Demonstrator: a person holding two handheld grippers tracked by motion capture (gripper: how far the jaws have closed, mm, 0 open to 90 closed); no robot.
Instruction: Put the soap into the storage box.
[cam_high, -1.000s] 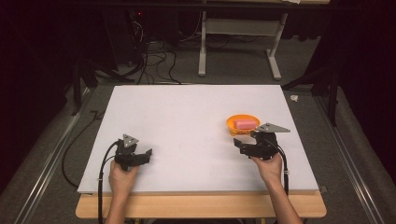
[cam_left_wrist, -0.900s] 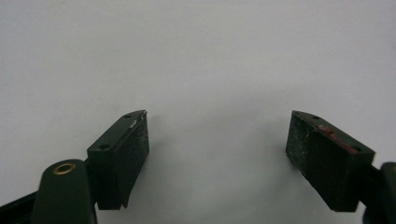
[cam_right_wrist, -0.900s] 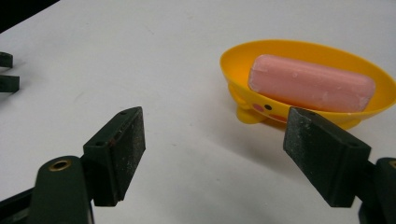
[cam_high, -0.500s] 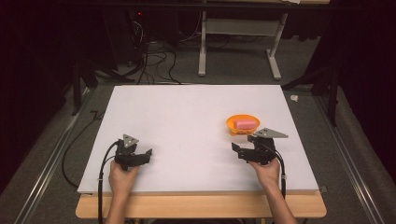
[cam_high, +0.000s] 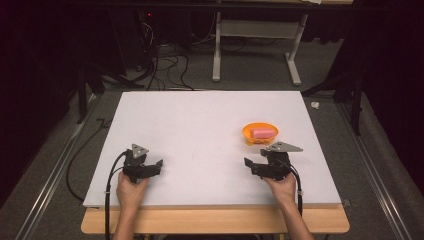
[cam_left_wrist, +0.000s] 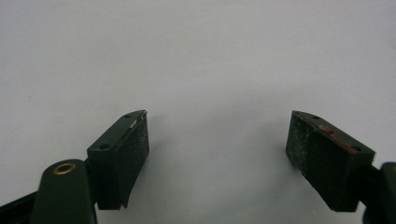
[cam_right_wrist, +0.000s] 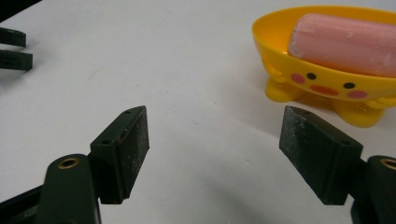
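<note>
surface (cam_high: 210, 130): white board, big, lies on a wooden bench whose near edge shows under it; bare apart from the items below
left gripper (cam_high: 156, 166): near-left part of surface, held in a hand (cam_high: 131, 189); jaws spread, bare surface between them in the left gripper view (cam_left_wrist: 217, 144)
right gripper (cam_high: 248, 165): near-right, held in the other hand (cam_high: 284, 185), jaws pointing left; they have just been closing but a gap remains, nothing between them (cam_right_wrist: 212, 140)
dish (cam_high: 260, 133): orange-yellow, duck face and small feet, stands on right side of surface, just beyond right gripper, not touching it
soap (cam_high: 263, 133): pink bar, lying inside dish
cables: black, trail off near edge from each gripper
</note>
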